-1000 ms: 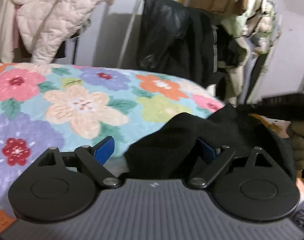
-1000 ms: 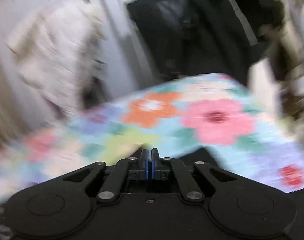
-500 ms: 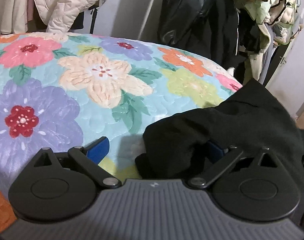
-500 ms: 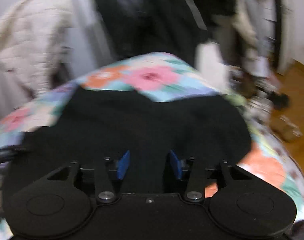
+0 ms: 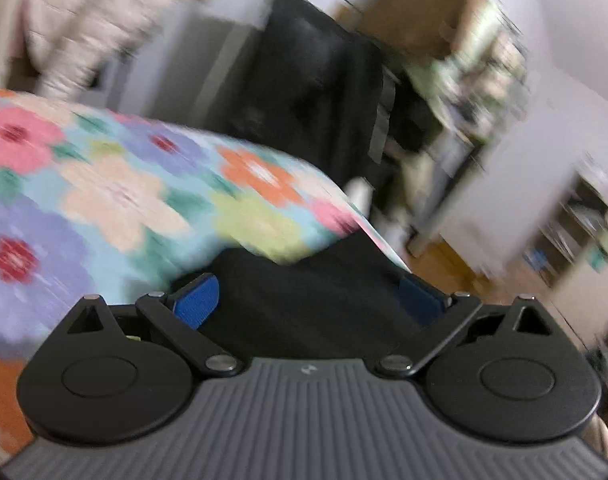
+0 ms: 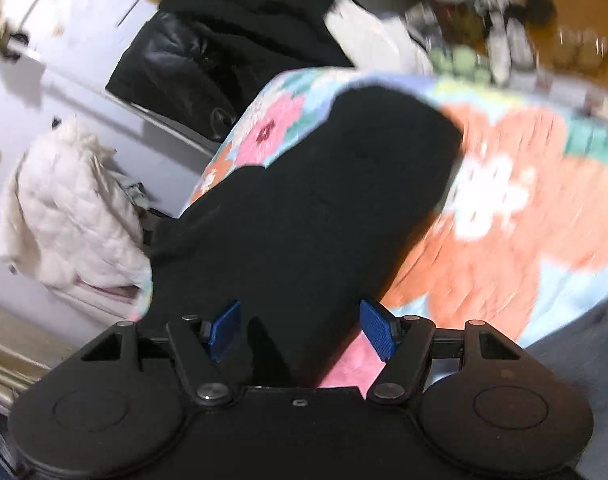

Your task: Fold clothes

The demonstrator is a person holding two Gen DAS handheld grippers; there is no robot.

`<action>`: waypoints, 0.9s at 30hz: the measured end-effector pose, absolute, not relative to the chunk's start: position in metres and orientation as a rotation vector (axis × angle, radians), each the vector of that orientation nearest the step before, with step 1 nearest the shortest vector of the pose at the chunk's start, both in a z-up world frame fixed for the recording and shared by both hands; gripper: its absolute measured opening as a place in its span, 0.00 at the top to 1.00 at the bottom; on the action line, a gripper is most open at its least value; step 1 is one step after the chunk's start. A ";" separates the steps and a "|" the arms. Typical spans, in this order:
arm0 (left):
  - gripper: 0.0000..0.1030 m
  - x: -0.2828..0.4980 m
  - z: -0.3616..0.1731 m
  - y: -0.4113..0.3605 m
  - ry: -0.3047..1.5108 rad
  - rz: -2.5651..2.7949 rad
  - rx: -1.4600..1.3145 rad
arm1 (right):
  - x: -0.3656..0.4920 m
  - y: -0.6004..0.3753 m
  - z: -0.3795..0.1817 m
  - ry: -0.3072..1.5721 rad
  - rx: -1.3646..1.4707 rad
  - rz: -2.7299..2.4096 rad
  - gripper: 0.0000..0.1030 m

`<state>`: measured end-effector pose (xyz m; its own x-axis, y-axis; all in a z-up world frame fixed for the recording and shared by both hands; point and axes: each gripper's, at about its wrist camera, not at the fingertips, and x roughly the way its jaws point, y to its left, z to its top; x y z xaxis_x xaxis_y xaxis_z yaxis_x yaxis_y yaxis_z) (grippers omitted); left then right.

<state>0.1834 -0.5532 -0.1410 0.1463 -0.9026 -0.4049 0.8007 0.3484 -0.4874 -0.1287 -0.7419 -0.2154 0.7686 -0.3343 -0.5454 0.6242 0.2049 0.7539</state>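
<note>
While the big flowery blanket (image 6: 515, 208) is covering the bed, a black piece of clothing (image 6: 311, 200) is lying on top of it, near the blanket's edge. The left gripper (image 5: 307, 300) is hanging over the black cloth with its blue fingers (image 5: 196, 300) spread wide apart. The right gripper (image 6: 302, 330) is spreading its fingers too, gripping nothing, with the cloth lying between them.

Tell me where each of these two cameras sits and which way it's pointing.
Left wrist: sits on the left gripper, looking along its open blue fingers over the black garment and floral bedspread toward hanging coats.
Right wrist: sits on the right gripper, tilted, looking along its open fingers over the garment toward a cream jacket.
Shared: garment, bedspread, black coat.
</note>
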 end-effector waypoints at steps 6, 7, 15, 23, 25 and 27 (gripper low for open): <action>0.02 0.109 -0.176 -0.614 0.636 -1.159 0.496 | -0.127 -0.744 -0.249 0.122 1.358 -0.668 0.27; 0.01 0.103 -0.184 -0.619 0.600 -1.140 0.561 | -0.125 -0.746 -0.252 0.093 1.372 -0.653 0.27; 0.04 0.106 -0.151 -0.602 0.481 -1.286 0.311 | -0.097 -0.747 -0.246 0.094 1.238 -0.654 0.52; 0.05 0.070 -0.193 -0.662 0.670 -1.314 0.543 | -0.095 -0.734 -0.199 0.195 1.002 -0.601 0.54; 0.04 0.065 -0.195 -0.660 0.630 -1.314 0.580 | -0.094 -0.740 -0.211 0.201 1.032 -0.614 0.43; 0.05 0.071 -0.190 -0.657 0.657 -1.325 0.532 | -0.094 -0.750 -0.232 0.176 1.126 -0.648 0.39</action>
